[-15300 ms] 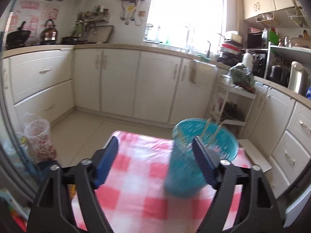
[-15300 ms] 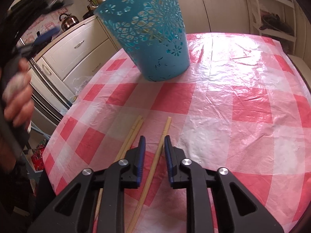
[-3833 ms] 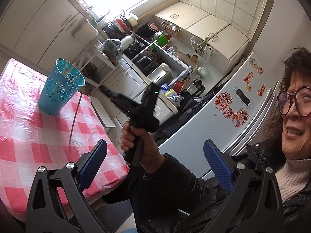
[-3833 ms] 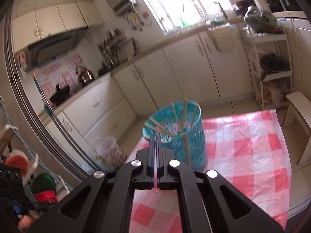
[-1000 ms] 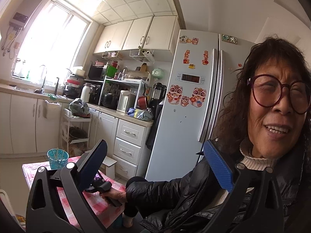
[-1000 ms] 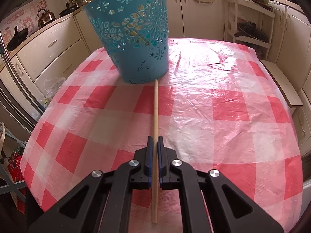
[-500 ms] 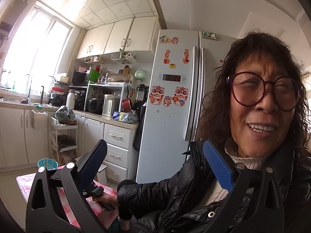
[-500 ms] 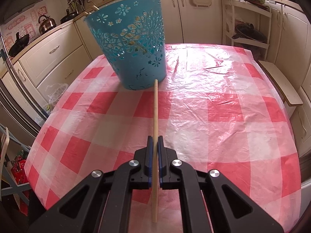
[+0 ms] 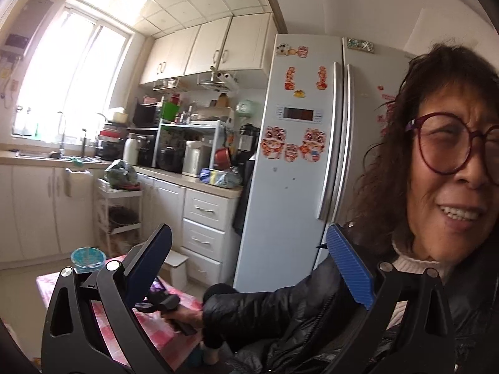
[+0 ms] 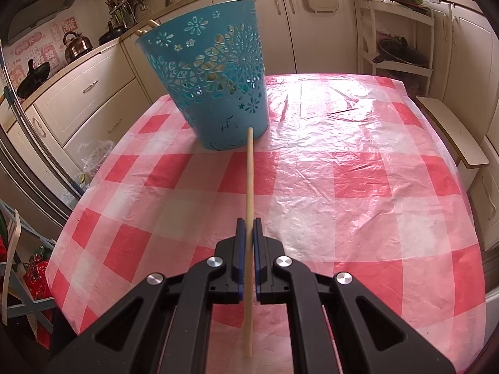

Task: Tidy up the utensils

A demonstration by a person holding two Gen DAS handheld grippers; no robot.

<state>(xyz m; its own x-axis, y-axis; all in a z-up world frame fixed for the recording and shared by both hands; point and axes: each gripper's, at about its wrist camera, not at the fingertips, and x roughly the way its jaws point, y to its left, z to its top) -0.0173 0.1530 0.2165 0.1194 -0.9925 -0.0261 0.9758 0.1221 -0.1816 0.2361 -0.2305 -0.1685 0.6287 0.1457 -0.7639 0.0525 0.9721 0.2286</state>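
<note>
Right gripper (image 10: 248, 222): jaws clamped on chopstick (image 10: 249, 168).
Left gripper (image 9: 249, 261): jaws apart, idle.
Risk: tip catches basket (image 10: 215, 71) wall.

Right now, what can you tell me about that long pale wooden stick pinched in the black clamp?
The long pale wooden chopstick is a thin, straight, round rod of light, unpainted wood. The right gripper is shut on it partway along, its blue-padded jaws pressing both sides. The far end points at the base of the perforated turquoise plastic basket, at or just short of its wall; the near end reaches back under the gripper. It lies roughly level over the red-and-white checked tablecloth.
</note>
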